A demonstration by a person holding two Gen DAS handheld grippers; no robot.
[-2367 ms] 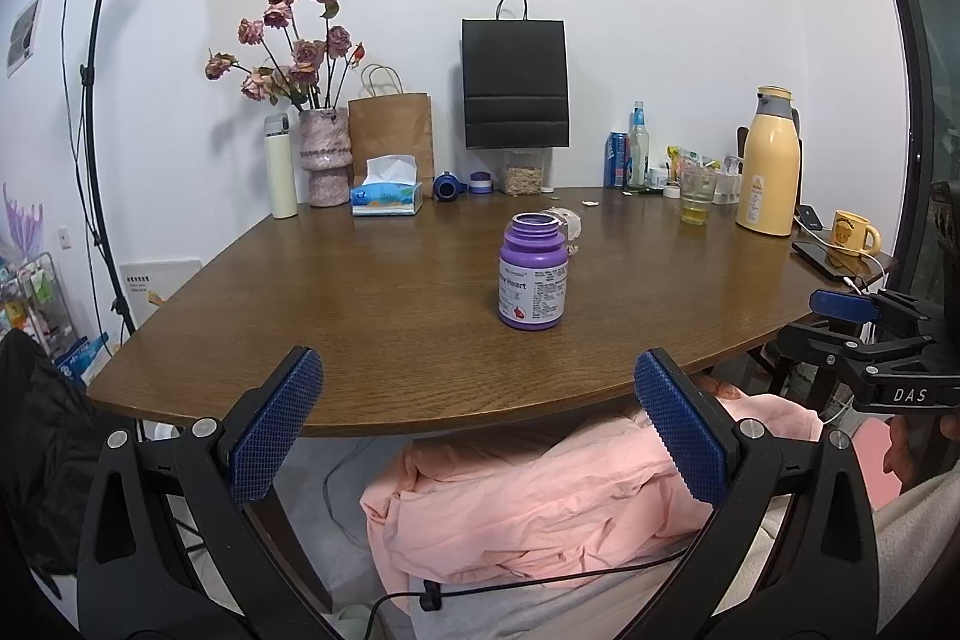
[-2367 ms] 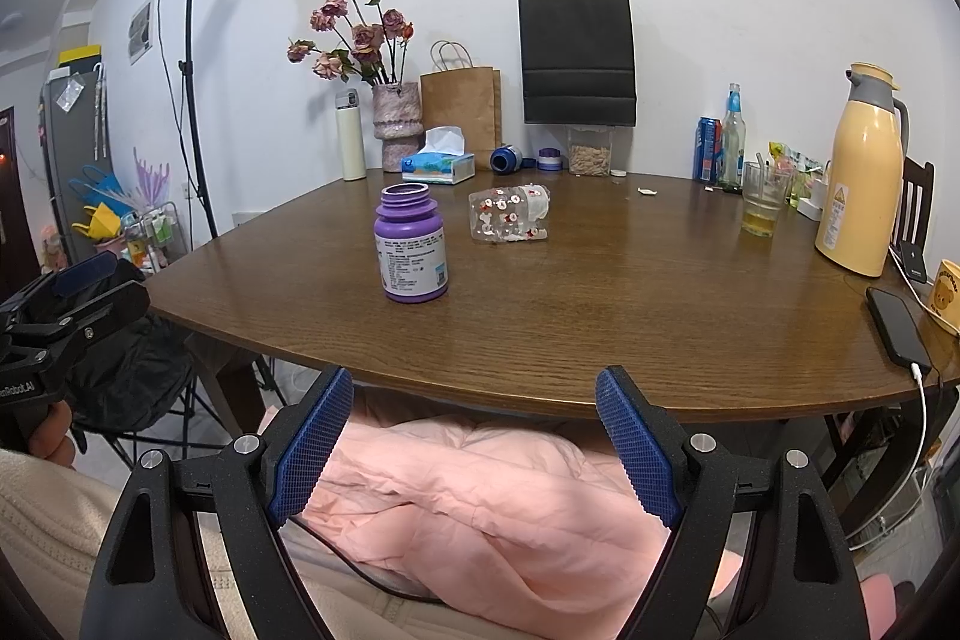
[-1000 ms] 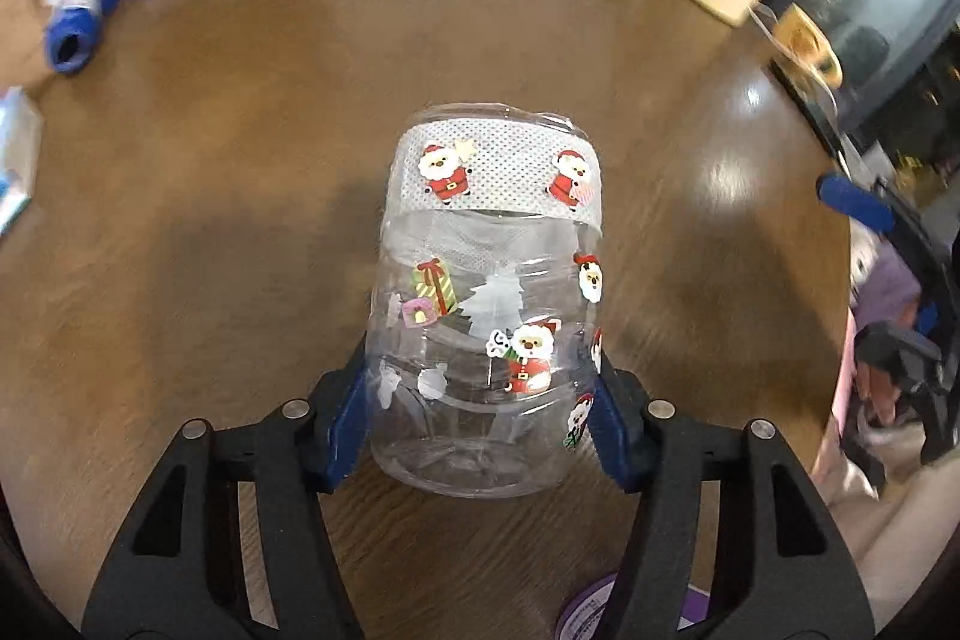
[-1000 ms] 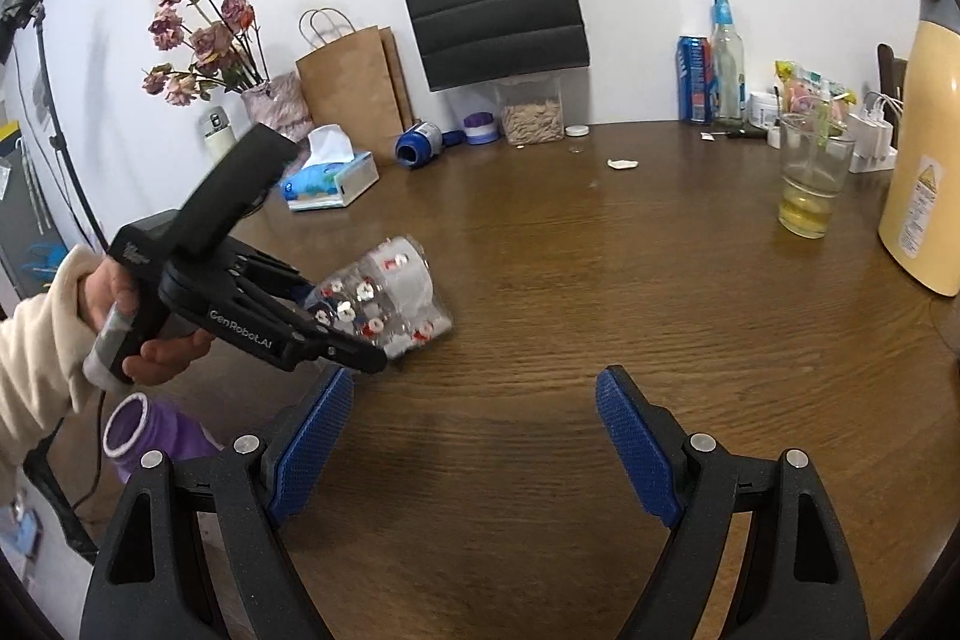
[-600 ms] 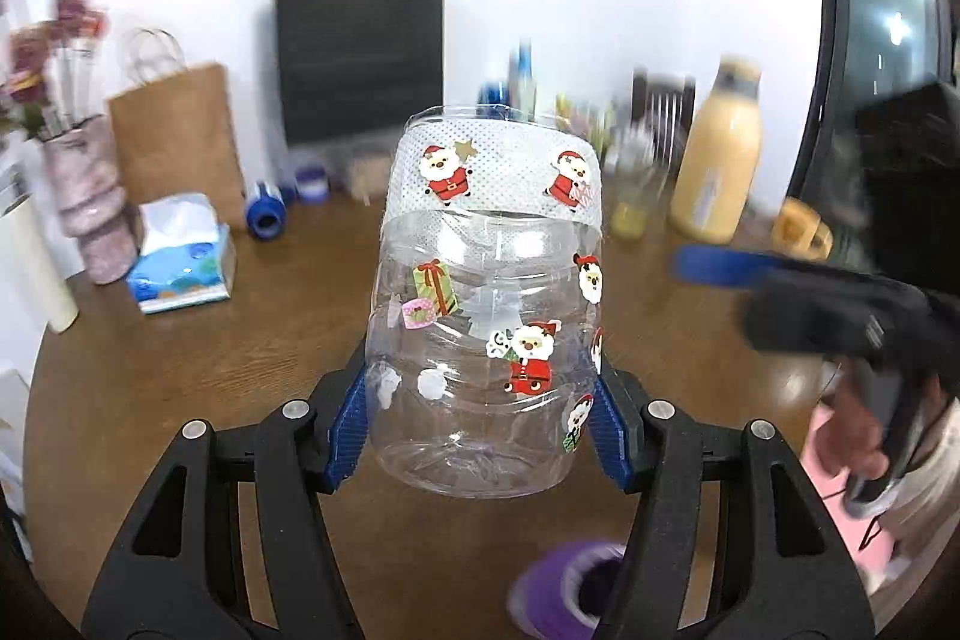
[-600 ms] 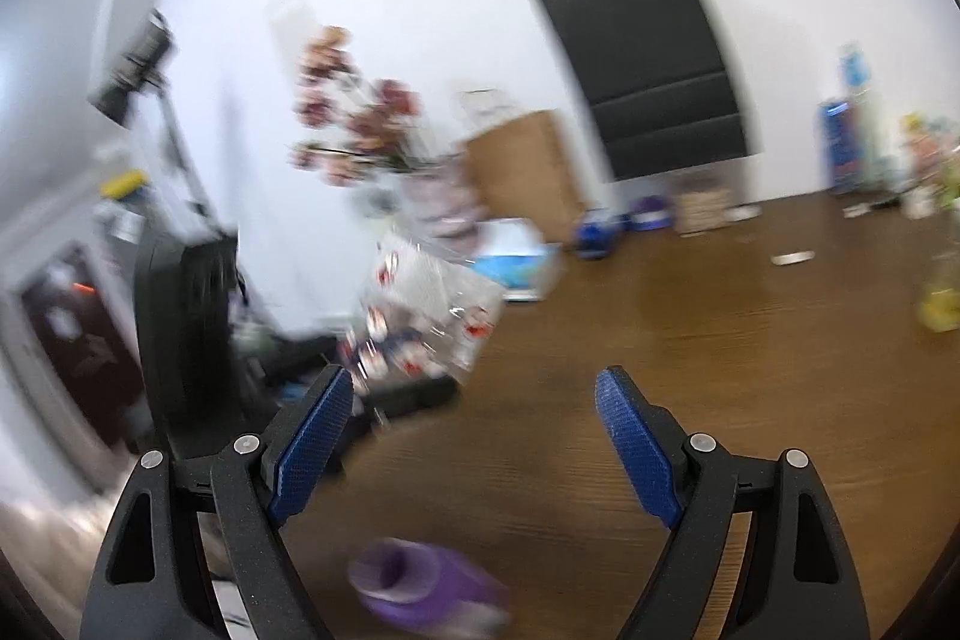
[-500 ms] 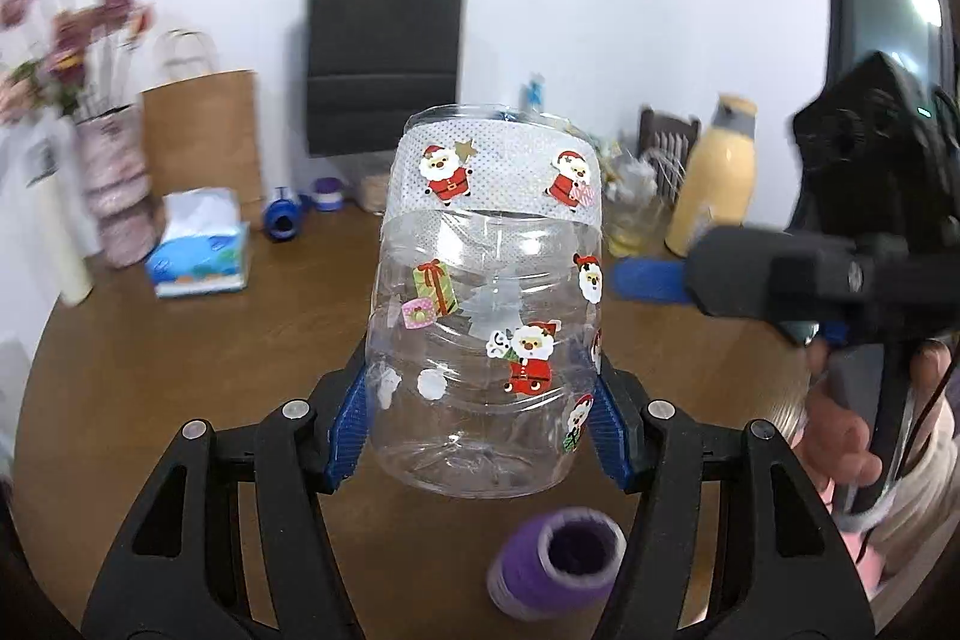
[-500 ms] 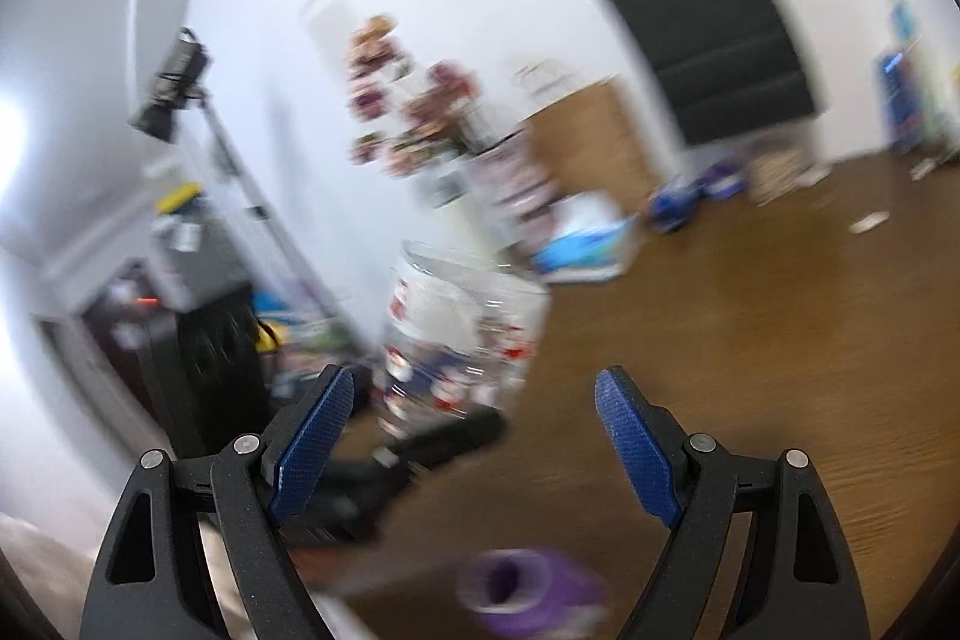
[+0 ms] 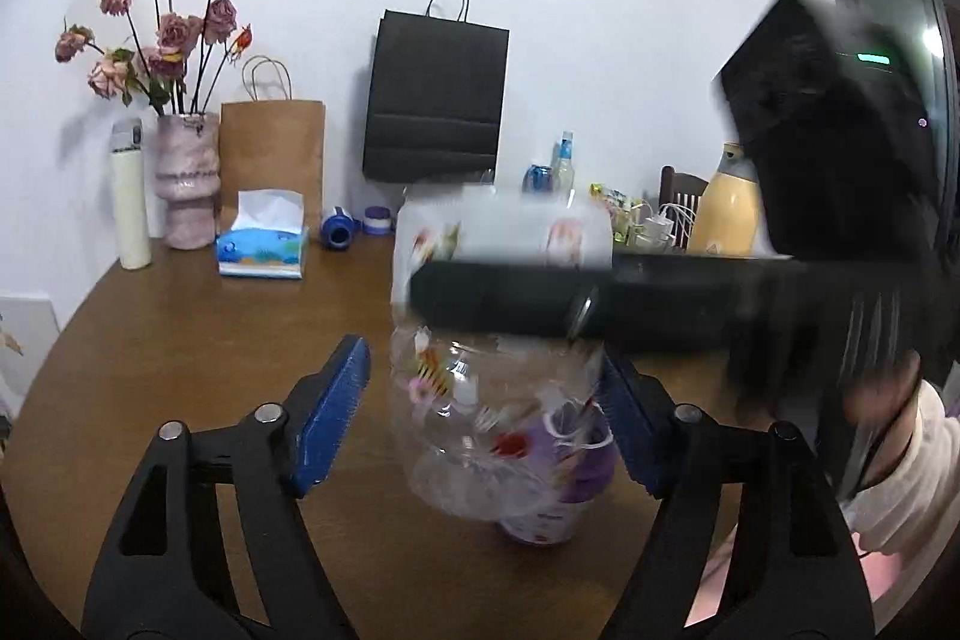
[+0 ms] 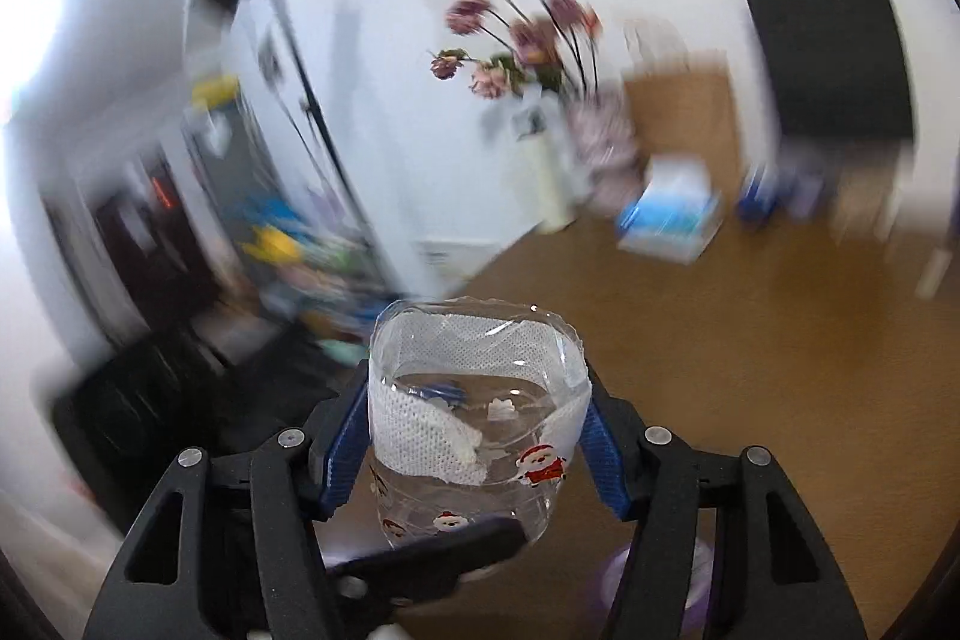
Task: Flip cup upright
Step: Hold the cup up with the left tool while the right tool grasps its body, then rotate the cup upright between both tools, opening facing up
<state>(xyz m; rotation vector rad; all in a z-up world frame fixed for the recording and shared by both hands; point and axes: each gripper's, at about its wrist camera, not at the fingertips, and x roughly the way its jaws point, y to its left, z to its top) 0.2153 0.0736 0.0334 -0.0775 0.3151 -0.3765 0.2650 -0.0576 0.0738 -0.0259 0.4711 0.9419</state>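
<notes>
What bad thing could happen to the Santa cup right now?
The cup is thin clear plastic, and the right gripper squeezes it near the rim, so it might crumple or slip out.

The left gripper has its jaws open around the cup's lower half and could bump it.

If it drops, it could hit the purple bottle right below.

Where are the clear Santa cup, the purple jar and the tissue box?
clear Santa cup [image 10: 474,424], right wrist view, on its white mesh band.
purple jar [image 9: 576,472], left wrist view, on its rim seen behind the cup.
tissue box [image 9: 262,253], left wrist view, on its blue front.
</notes>
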